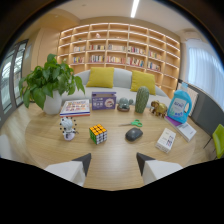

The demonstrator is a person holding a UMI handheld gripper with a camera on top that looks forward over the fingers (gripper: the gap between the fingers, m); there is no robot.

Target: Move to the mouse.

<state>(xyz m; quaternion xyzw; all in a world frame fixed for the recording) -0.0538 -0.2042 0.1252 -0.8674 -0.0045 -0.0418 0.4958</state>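
Your gripper (114, 167) hangs over the table (115, 155), fingers apart and empty. Steer slightly right toward the mouse (133, 133), apparently just beyond the fingertips, avoiding the Rubik's cube (98, 133)

From my remote seat I count one mouse (133, 133) on the table, one Rubik's cube (98, 133), one pair of scissors (132, 123) and one potted plant (49, 85). I see one blue detergent bottle (179, 105), one cactus ornament (142, 99), one elephant figurine (159, 108) and one small spotted toy figure (67, 128). Two yellow cushions (100, 77) sit on the one sofa behind. Two gripper fingers (77, 164) show below.
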